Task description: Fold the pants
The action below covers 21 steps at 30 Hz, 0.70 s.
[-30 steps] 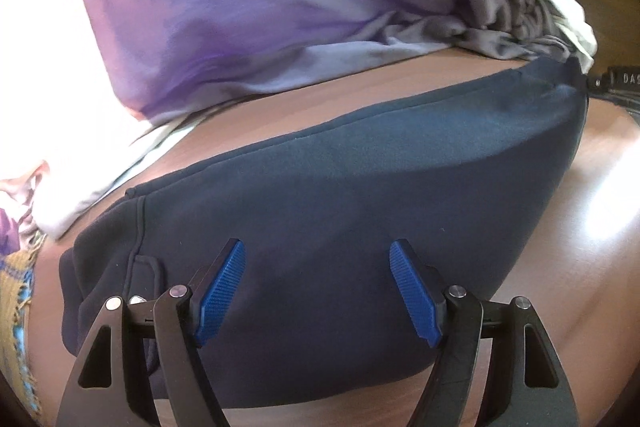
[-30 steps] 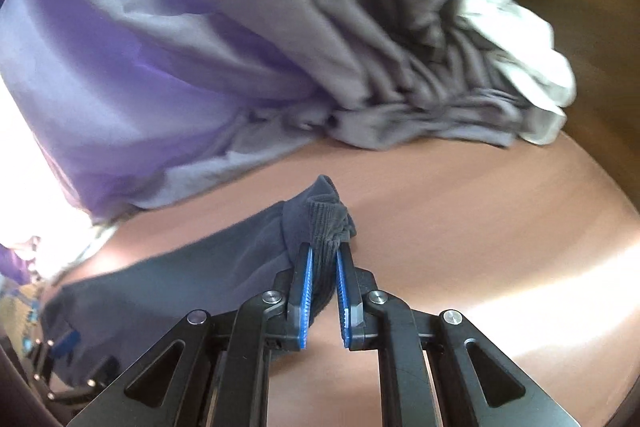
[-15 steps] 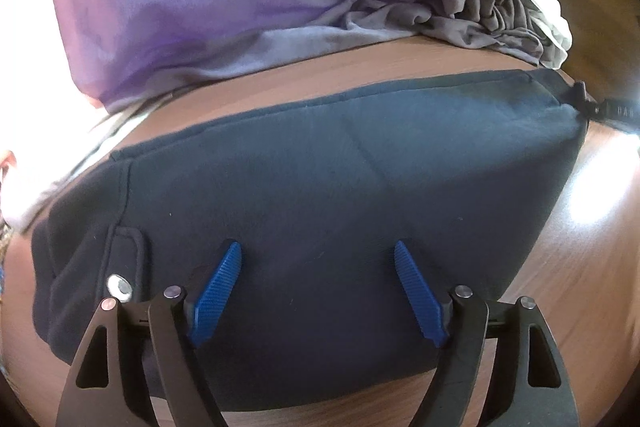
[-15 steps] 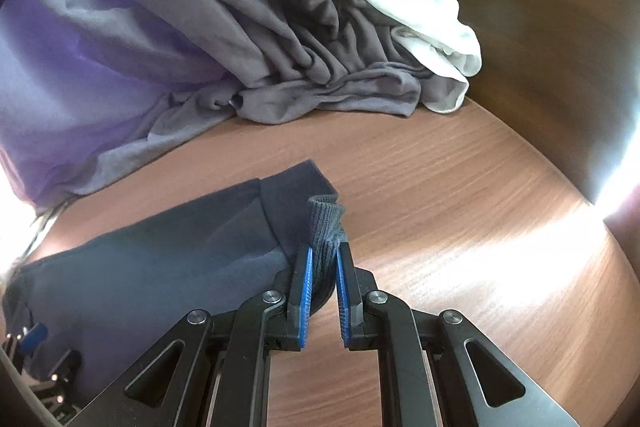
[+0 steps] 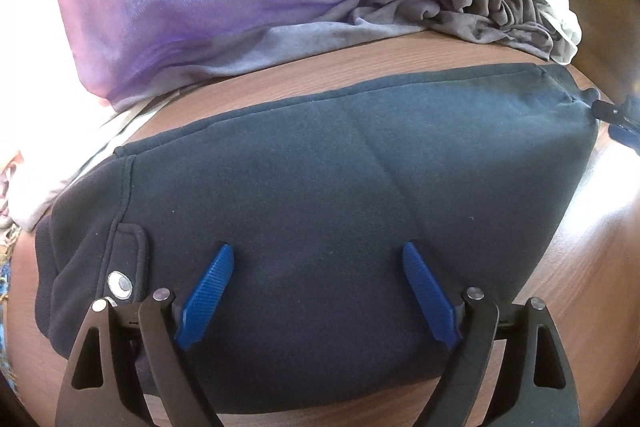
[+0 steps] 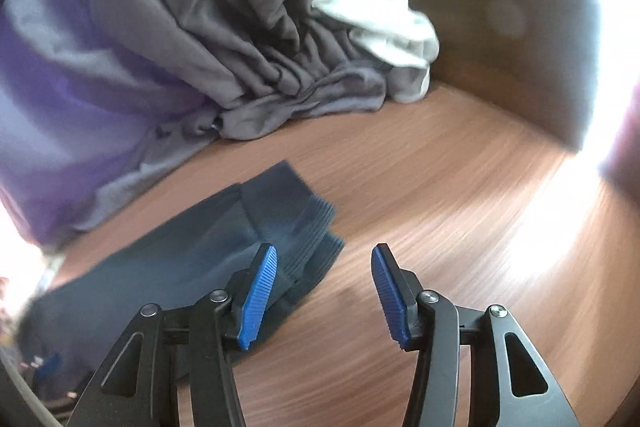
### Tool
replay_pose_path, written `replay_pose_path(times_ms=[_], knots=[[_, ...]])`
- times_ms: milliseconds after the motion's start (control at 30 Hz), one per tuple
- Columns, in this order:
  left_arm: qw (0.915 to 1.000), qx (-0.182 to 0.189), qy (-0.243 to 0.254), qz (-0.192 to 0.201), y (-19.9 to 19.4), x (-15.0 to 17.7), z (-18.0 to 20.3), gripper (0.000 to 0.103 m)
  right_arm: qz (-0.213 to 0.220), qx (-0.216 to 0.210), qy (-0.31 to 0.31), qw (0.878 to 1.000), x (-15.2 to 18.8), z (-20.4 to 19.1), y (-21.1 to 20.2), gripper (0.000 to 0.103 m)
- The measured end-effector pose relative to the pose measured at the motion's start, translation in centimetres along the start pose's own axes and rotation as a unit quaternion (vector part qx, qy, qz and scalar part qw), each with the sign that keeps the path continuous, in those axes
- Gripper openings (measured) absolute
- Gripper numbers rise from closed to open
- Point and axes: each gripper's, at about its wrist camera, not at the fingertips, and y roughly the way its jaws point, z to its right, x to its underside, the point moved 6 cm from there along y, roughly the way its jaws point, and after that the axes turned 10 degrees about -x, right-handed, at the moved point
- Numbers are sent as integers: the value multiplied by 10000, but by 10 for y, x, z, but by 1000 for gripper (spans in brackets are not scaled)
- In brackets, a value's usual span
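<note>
- Broadly, a wood-grain surface (image 6: pixel 420 187) is seen in both views, with a brown panel rising behind it in the right wrist view only.
- A heap of clothes (image 5: pixel 248 7), purple, grey and white, soft and creased, is piled at the back.
- Dark navy pants (image 5: pixel 320 195) of thick fleece are laid folded on the surface in front of the heap; a pocket flap with a metal snap (image 5: pixel 119 283) is shown only in the left wrist view, the ribbed cuffs (image 6: pixel 316 227) only in the right.
- The left gripper (image 5: pixel 316 291) is spread wide over the pants, nothing clamped.
- The right gripper (image 6: pixel 324 291) has just been opened; the cuffs lie released beside its left pad.
- No legible writing is found.
</note>
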Motion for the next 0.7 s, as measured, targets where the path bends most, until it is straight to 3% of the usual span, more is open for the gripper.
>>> replay_pose_path(times_ms=[133,400,467,533,700], knots=[[10000,-40,55,8,0,0,-1,88,-43,-396,444,9982,4,2,12,51],[10000,12,-28,-84,3,-1,-3,91,-250,-594,704,9954,9,2,33,50],[10000,14,-25,-93,3,-1,-3,91,-336,-674,618,9952,9,-2,37,35],[10000,28,-20,-79,3,-1,-3,91,-356,-658,478,9960,6,-5,36,29],[9997,-59,-151,177,-20,-9,-15,86,-167,-653,0,9977,-10,-27,19,25]])
